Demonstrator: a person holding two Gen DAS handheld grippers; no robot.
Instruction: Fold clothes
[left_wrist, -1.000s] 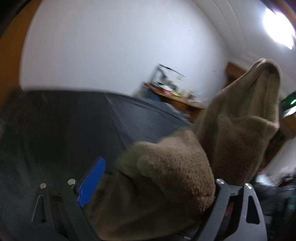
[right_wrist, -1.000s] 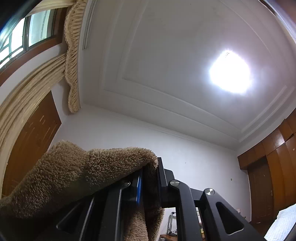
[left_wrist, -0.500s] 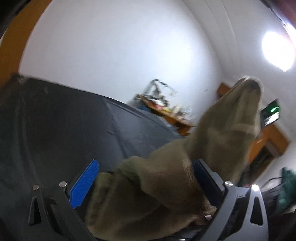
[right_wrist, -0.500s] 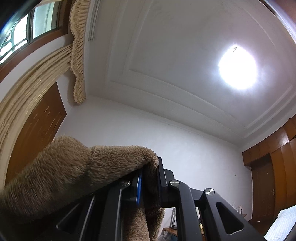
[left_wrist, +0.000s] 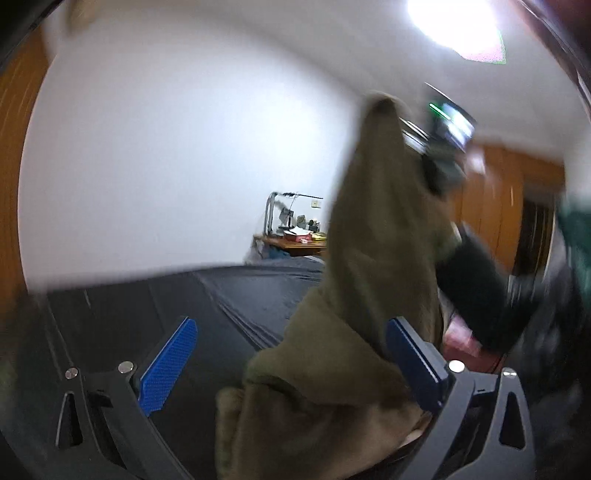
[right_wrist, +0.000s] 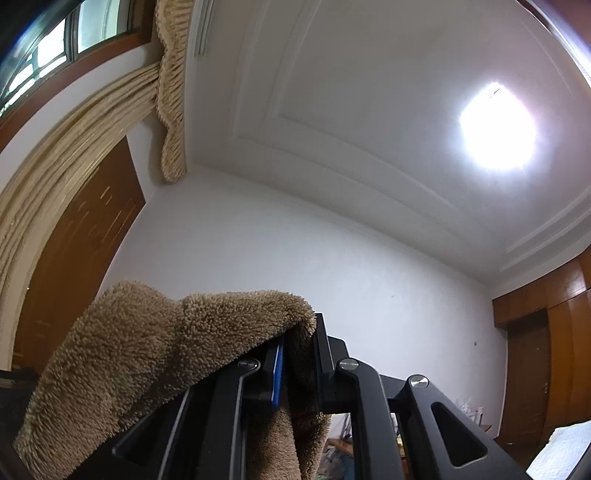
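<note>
A fuzzy tan-brown fleece garment (left_wrist: 373, 266) hangs in the air above a dark bed sheet (left_wrist: 229, 295). My left gripper (left_wrist: 291, 354) stands wide open, its blue pads apart, with the garment's lower part draped loosely between the fingers near the right pad (left_wrist: 413, 362). My right gripper (right_wrist: 295, 365) is shut on the garment's top edge (right_wrist: 207, 332) and points up toward the ceiling. The other gripper (left_wrist: 439, 147) shows blurred at the garment's top in the left wrist view.
A cluttered wooden desk (left_wrist: 291, 240) stands behind the bed against a white wall. Wooden wardrobe doors (left_wrist: 509, 206) are at right. A curtain (right_wrist: 74, 144) and window are at upper left in the right wrist view, a ceiling light (right_wrist: 495, 129) overhead.
My left gripper has opened wide and let go of the garment, and its view has swung upward. The garment now hangs longer from my right gripper, which stays shut and raised.
</note>
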